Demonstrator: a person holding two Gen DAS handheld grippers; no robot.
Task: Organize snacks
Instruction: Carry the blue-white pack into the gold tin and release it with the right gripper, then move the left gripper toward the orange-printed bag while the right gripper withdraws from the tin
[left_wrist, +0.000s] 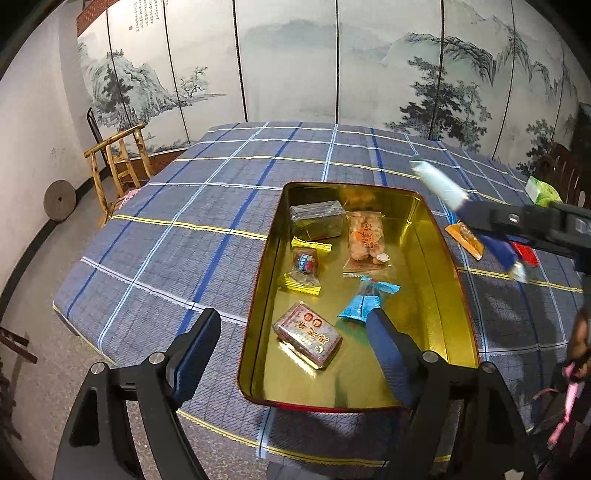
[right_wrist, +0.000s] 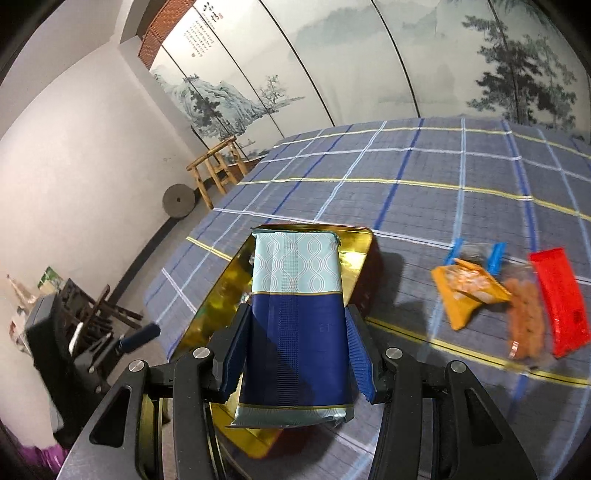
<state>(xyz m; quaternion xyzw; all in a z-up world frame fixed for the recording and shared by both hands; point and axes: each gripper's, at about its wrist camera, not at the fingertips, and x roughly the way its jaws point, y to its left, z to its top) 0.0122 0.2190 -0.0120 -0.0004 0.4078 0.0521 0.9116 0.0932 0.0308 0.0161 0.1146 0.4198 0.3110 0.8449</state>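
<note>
Left wrist view looks down into a shiny gold tin, a shallow rounded rectangle with a red outer rim, sitting on a table under a woven blue plaid cloth. Inside lie crinkly wrapped snacks: a dark block, a clear bag of orange crackers, a yellow-ended candy, a blue-wrapped sweet and a brown-red bar. The left gripper has its ribbed blue fingers spread wide and empty, one over the cloth, the other over the tin just beside the blue sweet.

Coming in from the right, the right gripper carries a flat foil packet, pale blue at one end and navy at the other.

Right wrist view shows that grip closely: the right gripper clamps the packet by its navy half, and the packet hides most of the tin behind it. Only this view shows clearly the loose snacks still on the cloth: an orange pack, a red pack, a brown snack. A painted folding screen and a wooden chair stand behind.
</note>
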